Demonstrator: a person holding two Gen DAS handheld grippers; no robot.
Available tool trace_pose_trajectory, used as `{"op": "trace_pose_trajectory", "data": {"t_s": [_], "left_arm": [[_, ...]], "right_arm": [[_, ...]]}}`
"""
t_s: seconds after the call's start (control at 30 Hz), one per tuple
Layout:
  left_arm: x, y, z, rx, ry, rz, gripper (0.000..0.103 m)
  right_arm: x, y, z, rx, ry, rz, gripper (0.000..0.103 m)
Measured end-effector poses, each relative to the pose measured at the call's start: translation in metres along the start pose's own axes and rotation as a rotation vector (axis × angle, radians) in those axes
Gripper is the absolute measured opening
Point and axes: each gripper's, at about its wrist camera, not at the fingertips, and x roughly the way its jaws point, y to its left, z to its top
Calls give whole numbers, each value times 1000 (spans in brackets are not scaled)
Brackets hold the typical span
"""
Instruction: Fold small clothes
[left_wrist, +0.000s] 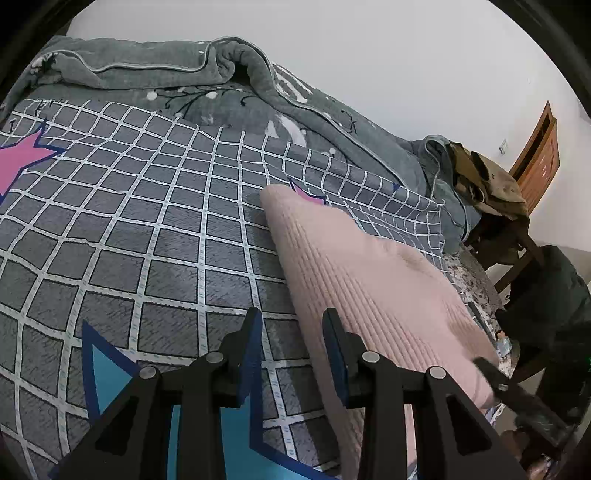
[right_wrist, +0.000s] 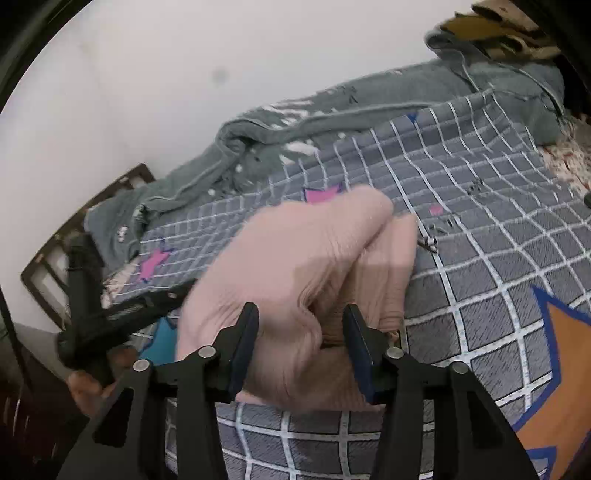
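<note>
Pink ribbed knit garment (left_wrist: 373, 273) lying on a bed, on the grey grid-patterned sheet (left_wrist: 147, 229). Left gripper (left_wrist: 291, 325): jaws partly open over bare sheet with nothing between them; the garment's edge lies just beside and behind the right-hand jaw. Right gripper (right_wrist: 300, 319): jaws partly open, bunched folds of the garment (right_wrist: 303, 258) between them; whether the pads press on the cloth cannot be told. Crumpled grey blanket (left_wrist: 236, 77) at the far side.

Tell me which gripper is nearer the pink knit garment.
Right. The right gripper has bunched folds of the pink garment between its fingers; the left gripper sits beside its edge, over the checked bedspread.
</note>
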Motion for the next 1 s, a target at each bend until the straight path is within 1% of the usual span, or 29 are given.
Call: {"op": "trace_pose_trajectory", "data": {"t_s": [0.03,0.07,0.1,0.17,0.2,0.23,0.3,0.33,0.37,0.4,0.47,0.5,0.53,0.57,0.6,0.63,0.7,0.73,0.8,0.9,0.93,0.97,1.0], "left_arm": [[-1,0,0,3,-1,-2,32],[-1,-1,0,6,-2,-2,32],[-3,-1,0,12,-4,-1,32],[-6,-1,0,16,-10,-2,32],[-8,0,1,15,-13,-6,32],[-10,0,1,12,-16,-12,32],[-11,1,2,5,-16,-22,33],[-11,1,3,1,-14,-26,33],[-12,1,3,-1,-13,-27,33],[-12,1,3,-2,-14,-29,33],[-14,0,3,2,-16,-33,33],[-14,-1,4,6,-17,-34,33],[-15,-2,4,11,-20,-35,34],[-15,-2,4,13,-21,-35,36],[-16,-2,4,14,-24,-35,45],[-16,-2,4,15,-31,-38,50],[-16,-2,6,21,-38,-40,50],[-16,-3,7,27,-38,-37,50],[-15,-5,8,45,-38,-29,51],[-8,-10,10,67,-24,-27,51],[-7,-10,10,68,-20,-29,51],[-4,-11,10,66,-14,-34,51],[-3,-11,10,63,-10,-39,51]], "right_arm": [[2,0,-1,-2,9,17,7],[2,0,-1,-8,11,38,8],[-5,1,-1,-23,-23,42,7],[-30,-5,-2,-45,-146,48,5],[-41,-13,-2,-26,-186,41,5],[-42,-21,-3,8,-178,29,5],[-26,-35,-10,57,-98,-1,5],[-14,-38,-15,56,-42,-24,6],[-6,-37,-21,44,-11,-40,6],[-3,-32,-25,15,0,-62,8],[-7,-24,-23,-33,-11,-87,10],[-11,-19,-20,-53,-15,-89,15],[-12,-17,-17,-60,-16,-87,23],[-14,-15,-12,-67,-19,-85,27],[-15,-13,-7,-79,-22,-86,33],[-14,-13,0,-88,-23,-90,34],[-6,-11,12,-104,-14,-107,35],[-2,-11,17,-102,-9,-113,37],[11,-17,26,-81,5,-128,39],[34,-23,36,-43,35,-145,39],[40,-23,36,-42,41,-146,33],[41,-23,34,-55,31,-139,28],[38,-22,31,-82,8,-126,20]]}}
